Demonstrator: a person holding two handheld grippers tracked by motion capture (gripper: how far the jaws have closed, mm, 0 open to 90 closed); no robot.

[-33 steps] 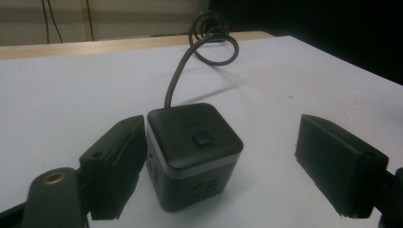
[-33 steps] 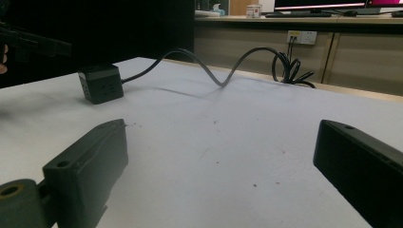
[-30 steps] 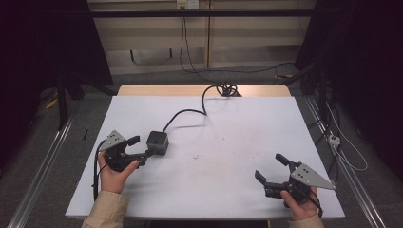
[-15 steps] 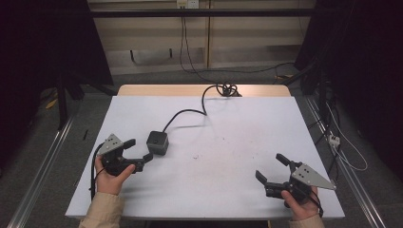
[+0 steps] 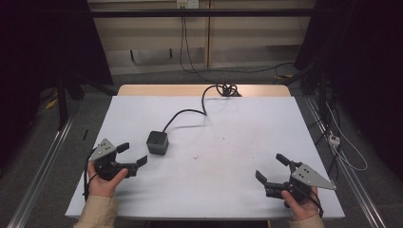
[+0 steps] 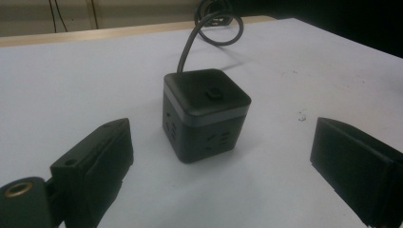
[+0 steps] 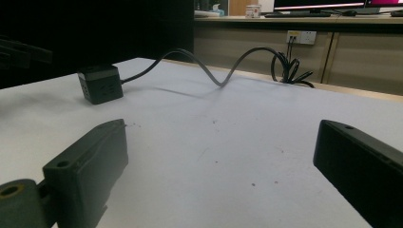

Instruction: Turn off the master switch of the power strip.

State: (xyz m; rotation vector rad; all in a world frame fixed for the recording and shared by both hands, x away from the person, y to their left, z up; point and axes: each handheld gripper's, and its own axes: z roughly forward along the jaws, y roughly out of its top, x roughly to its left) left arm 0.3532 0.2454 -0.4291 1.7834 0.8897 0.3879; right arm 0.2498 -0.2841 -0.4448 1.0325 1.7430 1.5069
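Observation:
A black cube power socket (image 5: 157,142) sits on the white table (image 5: 237,142), left of centre, with its cable (image 5: 190,114) running back to a coil at the far edge. My left gripper (image 5: 132,156) is open just left of and nearer than the cube. The left gripper view has the cube (image 6: 205,113) ahead of the spread jaws of the left gripper (image 6: 223,156), apart from both. My right gripper (image 5: 272,168) is open near the front right edge. Far off to the left in the right gripper view stands the cube (image 7: 100,83), beyond the right gripper (image 7: 221,164).
The cable coil (image 5: 227,89) lies at the table's far edge on a wooden strip. Metal rails (image 5: 43,166) run along the floor on both sides. More cables (image 5: 342,147) trail on the floor at the right.
My left gripper has drawn back toward the near left, away from the cube. The right gripper has stayed put.

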